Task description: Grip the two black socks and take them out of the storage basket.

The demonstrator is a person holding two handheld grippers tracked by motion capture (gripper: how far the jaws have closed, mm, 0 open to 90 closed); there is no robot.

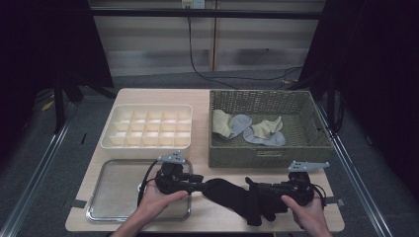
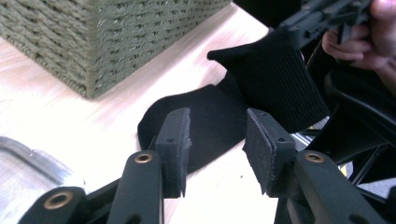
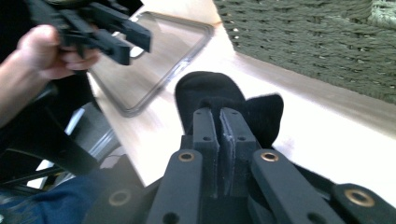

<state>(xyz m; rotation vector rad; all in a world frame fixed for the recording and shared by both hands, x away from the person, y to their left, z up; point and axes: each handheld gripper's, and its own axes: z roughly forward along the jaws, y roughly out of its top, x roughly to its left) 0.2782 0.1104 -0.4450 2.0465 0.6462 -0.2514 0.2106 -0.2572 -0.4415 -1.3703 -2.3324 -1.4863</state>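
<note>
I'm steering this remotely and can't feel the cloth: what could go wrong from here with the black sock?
The left gripper stands open, off the black sock, so only the right gripper pinches it; a pull could drag it unevenly. The sock lies at the table's near edge and may slide off. The wicker basket stands close; a swing might knock it.

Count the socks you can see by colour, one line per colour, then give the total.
Black socks: 1
Cream socks: 2
Grey socks: 2
Total: 5 socks
</note>
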